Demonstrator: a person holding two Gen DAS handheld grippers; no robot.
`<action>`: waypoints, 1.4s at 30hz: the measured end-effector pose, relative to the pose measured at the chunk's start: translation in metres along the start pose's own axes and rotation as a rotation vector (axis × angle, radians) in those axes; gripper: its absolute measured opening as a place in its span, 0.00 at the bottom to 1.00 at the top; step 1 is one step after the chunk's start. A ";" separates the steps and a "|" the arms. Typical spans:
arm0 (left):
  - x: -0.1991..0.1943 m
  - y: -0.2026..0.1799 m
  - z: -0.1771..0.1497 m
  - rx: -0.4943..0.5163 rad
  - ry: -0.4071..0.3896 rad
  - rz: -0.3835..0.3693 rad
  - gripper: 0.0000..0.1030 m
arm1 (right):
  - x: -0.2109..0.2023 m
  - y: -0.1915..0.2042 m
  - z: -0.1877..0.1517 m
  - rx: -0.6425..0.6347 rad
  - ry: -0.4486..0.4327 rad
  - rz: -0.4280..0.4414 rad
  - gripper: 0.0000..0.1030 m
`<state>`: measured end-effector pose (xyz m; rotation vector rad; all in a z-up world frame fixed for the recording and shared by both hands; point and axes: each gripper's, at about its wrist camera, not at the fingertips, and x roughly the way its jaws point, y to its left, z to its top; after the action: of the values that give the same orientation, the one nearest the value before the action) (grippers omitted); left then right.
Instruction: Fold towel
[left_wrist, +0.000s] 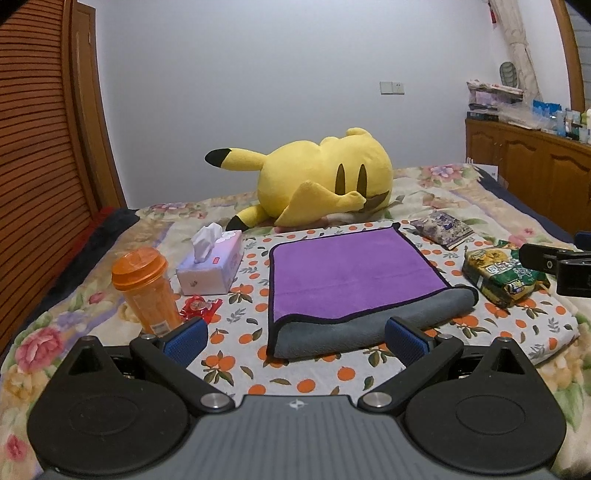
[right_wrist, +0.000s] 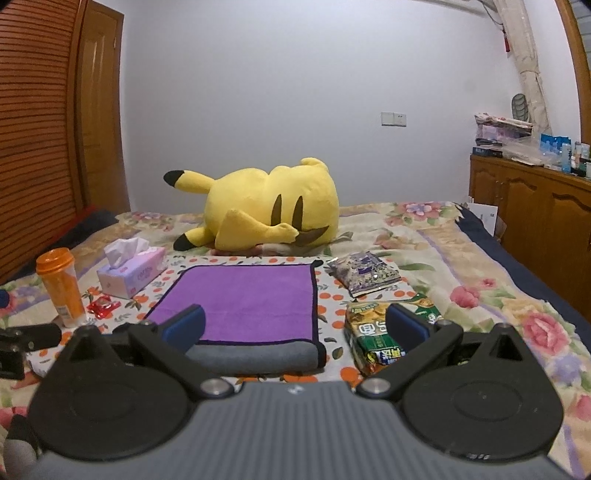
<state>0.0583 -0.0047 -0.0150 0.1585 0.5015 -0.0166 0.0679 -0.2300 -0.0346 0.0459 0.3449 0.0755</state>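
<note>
The towel (left_wrist: 354, 280) lies flat on the orange-print cloth (left_wrist: 314, 376) at the middle of the bed, purple face up, its near edge turned back into a grey roll that I read as one fold already made. My left gripper (left_wrist: 295, 339) hovers just short of that near edge, jaws spread wide and holding nothing; my right gripper (right_wrist: 295, 328) hangs at the towel's near right corner, jaws equally wide and empty, one pad over the grey roll and the other over the green snack bag (right_wrist: 384, 339). I judge the step in hand to be the approach for a second fold. The next move calls for lowering each gripper to a near corner, closing on both layers together, then carrying the edge across so the black binding lines up. Clearance matters: the tissue box (left_wrist: 210, 266) and orange bottle (left_wrist: 144, 291) stand close on the left, the green snack bag and the purple packet (left_wrist: 441, 227) on the right, and the yellow plush (left_wrist: 325, 181) beyond the far edge.
</note>
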 end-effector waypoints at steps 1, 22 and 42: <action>0.003 0.001 0.001 -0.004 0.007 0.000 1.00 | 0.003 0.000 0.001 -0.001 0.006 0.004 1.00; 0.064 0.009 0.016 0.028 0.096 -0.020 1.00 | 0.060 0.012 0.007 -0.042 0.081 0.066 1.00; 0.131 0.028 0.022 0.029 0.166 -0.056 0.98 | 0.112 0.006 0.000 -0.072 0.156 0.076 1.00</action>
<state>0.1855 0.0229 -0.0543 0.1749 0.6712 -0.0661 0.1724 -0.2148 -0.0722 -0.0188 0.4961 0.1673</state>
